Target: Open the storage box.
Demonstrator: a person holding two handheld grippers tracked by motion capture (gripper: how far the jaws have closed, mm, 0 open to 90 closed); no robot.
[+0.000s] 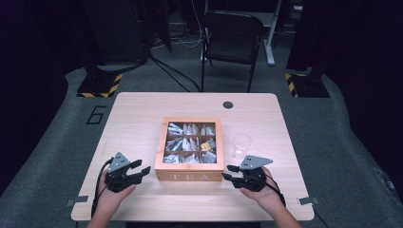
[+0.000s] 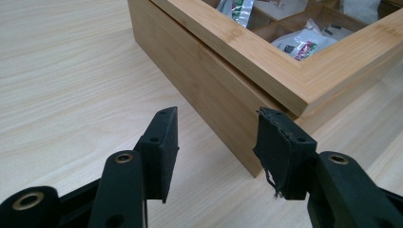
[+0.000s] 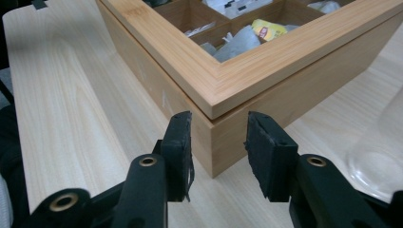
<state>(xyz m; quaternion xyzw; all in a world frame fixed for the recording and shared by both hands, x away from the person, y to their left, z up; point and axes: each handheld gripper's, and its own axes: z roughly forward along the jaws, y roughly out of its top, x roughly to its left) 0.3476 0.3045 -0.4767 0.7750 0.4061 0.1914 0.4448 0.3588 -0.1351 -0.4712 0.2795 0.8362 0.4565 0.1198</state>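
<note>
High view shows the left gripper (image 1: 140, 170) and the right gripper (image 1: 230, 172) both released, jaws spread and holding nothing, each aimed at a near corner of the wooden tea box (image 1: 189, 175), which sits mid-table with its windowed lid down over compartments of tea bags (image 1: 190, 142). Right gripper view has the jaws straddling the box's corner without touching. This looks like the approach before opening; next, a jaw likely has to catch the lid's front edge and lift. An empty glass (image 1: 242, 145) stands just right of the box, so that side needs care.
</note>
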